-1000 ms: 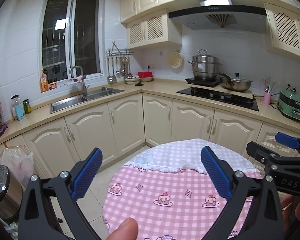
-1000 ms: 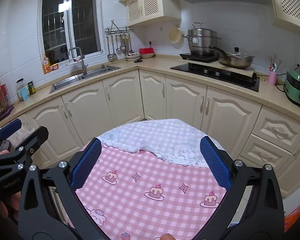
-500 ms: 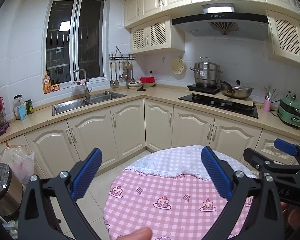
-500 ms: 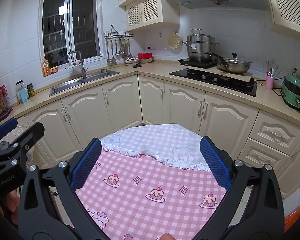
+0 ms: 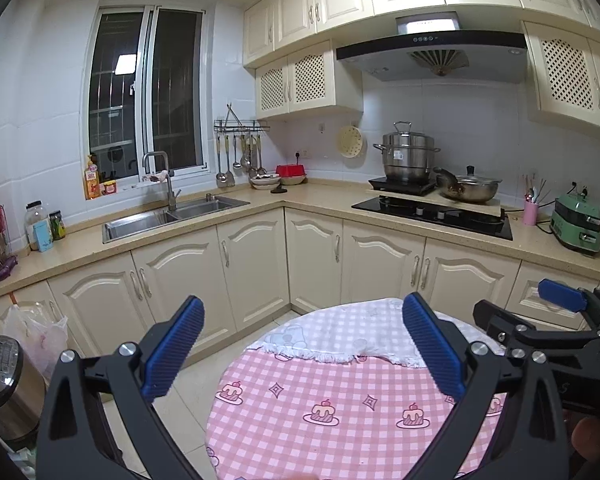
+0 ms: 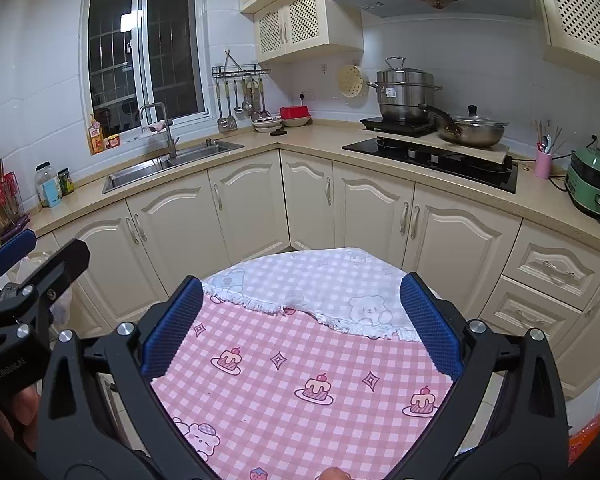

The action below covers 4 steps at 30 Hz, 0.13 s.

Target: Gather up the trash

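Left hand-held gripper point(image 5: 300, 354): black angular frame, two arms.
Left pads point(image 5: 172, 354): blue, ribbed rubber.
Screws point(image 5: 126, 349): round silver heads beside each pad.
Right hand-held gripper point(image 6: 300, 326): same black frame, blue ribbed pads point(image 6: 430, 322).
Marking point(image 6: 10, 370): small white lettering on the left gripper's black body, partly legible.

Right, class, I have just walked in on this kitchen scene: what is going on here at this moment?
A person holds a claw in each hand over a round table with a pink checked cloth. The left claw and the right claw are both open and grip nothing. No trash shows on the table; a white checked cloth covers its far part. A plastic bag hangs by the cupboards at the left. Collecting has not visibly begun.
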Tool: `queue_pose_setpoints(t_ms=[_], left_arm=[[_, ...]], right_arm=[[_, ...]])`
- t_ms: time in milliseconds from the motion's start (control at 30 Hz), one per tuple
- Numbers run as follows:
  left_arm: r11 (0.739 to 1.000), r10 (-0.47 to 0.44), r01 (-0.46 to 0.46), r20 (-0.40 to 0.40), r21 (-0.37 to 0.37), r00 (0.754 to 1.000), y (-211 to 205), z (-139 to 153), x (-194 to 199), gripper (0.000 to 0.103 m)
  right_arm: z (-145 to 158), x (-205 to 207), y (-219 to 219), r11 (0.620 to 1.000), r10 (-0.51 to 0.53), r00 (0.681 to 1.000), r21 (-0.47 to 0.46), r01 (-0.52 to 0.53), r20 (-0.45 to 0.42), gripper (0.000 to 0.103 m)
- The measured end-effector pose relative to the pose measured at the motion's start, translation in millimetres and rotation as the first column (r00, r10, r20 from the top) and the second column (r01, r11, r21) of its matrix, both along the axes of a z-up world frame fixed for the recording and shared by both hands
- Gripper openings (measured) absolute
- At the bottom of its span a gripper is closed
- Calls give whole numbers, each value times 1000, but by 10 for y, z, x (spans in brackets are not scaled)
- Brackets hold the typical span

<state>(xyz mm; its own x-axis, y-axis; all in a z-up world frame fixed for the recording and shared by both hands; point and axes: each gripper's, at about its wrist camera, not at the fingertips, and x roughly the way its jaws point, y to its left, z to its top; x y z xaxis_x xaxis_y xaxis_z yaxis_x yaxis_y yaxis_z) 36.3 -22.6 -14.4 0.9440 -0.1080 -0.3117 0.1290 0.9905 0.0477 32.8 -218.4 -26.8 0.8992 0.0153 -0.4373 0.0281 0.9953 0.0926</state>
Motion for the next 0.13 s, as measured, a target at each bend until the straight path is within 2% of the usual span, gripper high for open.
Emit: queue_pose_setpoints(t_ms=[133], left_arm=[[1000,6,-6,-2,-7,1000,-4,9,0,97]], right_arm=[[10,8,-5,1000,3,1000,3,-3,5,97]])
